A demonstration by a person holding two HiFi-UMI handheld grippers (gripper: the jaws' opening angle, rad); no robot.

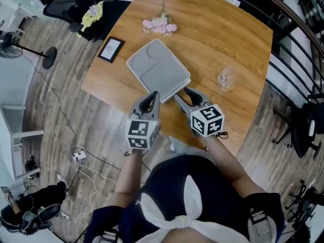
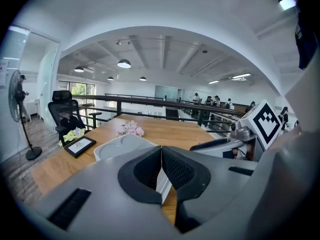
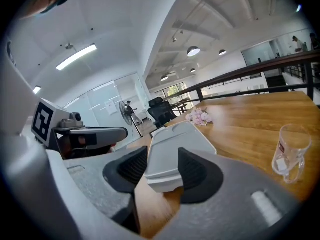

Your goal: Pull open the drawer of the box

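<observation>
Box (image 1: 157, 67) | corner pinched between right gripper (image 3: 162, 160) fingers (left gripper (image 2: 161, 151) closed, beside)

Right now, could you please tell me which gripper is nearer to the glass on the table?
Right. The right gripper holds the grey box's near corner, with the glass just beyond on its right; the left gripper, jaws together, sits further left at the box's edge.

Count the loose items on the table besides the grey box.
3: pink flowers at the far side, a framed card at the left edge, a clear glass right of the grey box. None looks hidden.
</observation>
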